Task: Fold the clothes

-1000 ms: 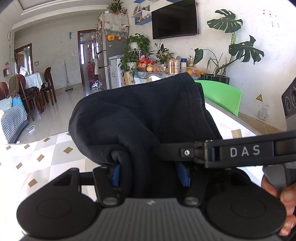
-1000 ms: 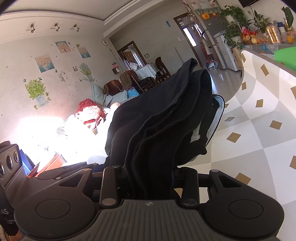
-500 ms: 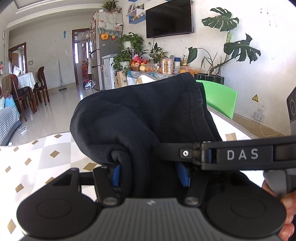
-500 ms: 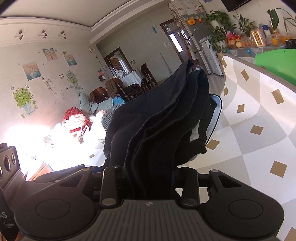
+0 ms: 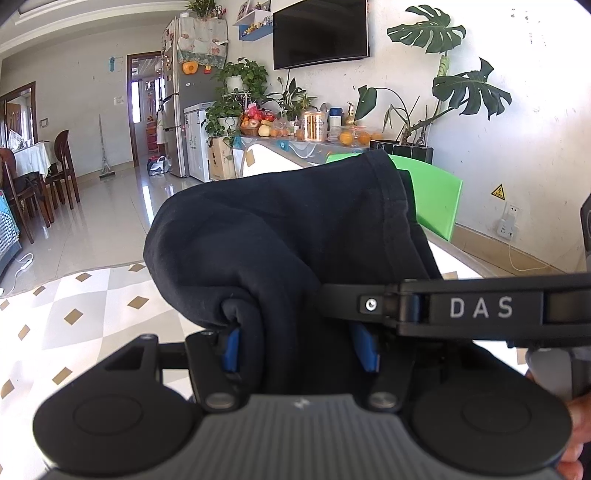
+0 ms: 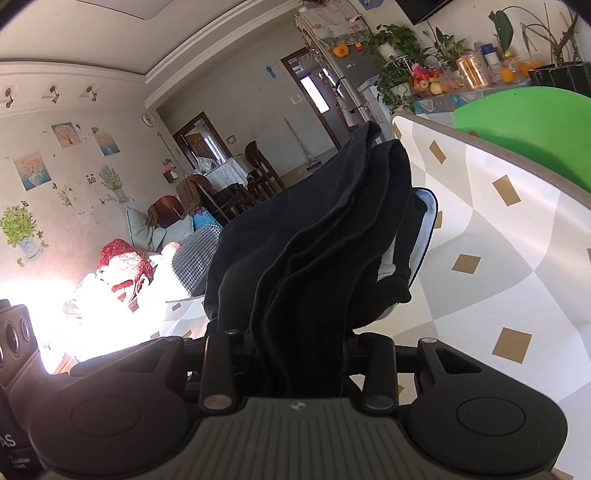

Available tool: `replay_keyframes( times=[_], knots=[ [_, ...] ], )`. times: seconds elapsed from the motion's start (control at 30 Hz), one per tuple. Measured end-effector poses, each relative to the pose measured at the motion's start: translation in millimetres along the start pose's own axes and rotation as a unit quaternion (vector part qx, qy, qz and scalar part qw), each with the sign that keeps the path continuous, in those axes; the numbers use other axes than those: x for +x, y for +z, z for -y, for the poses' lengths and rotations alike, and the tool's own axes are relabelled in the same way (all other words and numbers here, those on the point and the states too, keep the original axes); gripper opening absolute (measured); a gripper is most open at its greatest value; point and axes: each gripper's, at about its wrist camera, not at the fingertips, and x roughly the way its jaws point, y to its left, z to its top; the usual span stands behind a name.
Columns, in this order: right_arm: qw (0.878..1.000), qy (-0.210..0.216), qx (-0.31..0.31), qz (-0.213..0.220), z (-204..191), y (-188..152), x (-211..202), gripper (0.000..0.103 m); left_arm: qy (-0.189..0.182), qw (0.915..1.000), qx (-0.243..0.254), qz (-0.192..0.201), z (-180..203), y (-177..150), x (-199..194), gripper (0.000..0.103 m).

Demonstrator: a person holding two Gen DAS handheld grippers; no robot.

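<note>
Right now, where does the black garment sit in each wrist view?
Left wrist: black garment fills the centre, bunched between the left hand-held gripper fingers.
Right wrist: centre, hanging in layered folds from the right hand-held gripper.
Shared landmark: green chair.

We list a wall-mounted television, a monstera plant and a green chair. We add a refrigerator and dining chairs.

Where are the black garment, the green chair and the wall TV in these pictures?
black garment point(image 5: 280, 236): left wrist view, on the bunched fabric above the fingers.
green chair point(image 6: 524, 125): right wrist view, on its green back beyond the table edge.
wall TV point(image 5: 320, 33): left wrist view, on the dark screen.
</note>
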Motion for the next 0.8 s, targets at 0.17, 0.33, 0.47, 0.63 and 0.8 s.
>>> replay_keyframes(
  times=[0.17,0.33,0.47,0.63,0.8],
  knots=[
    [1.000,-0.015,0.015,0.002,17,5,0,0.037,-0.008,0.9999,-0.002,-0.007,11,4,22,0.055],
    [0.999,-0.029,0.029,0.003,33,7,0,0.037,-0.015,0.9998,0.001,-0.016,20,4,38,0.055],
    [0.999,-0.037,0.035,-0.002,44,7,3,0.037,-0.019,0.9995,0.000,-0.025,25,2,52,0.055],
    [0.998,-0.048,0.040,-0.012,59,10,9,0.037,-0.021,0.9992,-0.002,-0.035,30,0,69,0.055],
    [0.997,-0.057,0.050,-0.015,72,13,16,0.037,-0.021,0.9988,-0.001,-0.043,34,1,86,0.055]
  ],
)
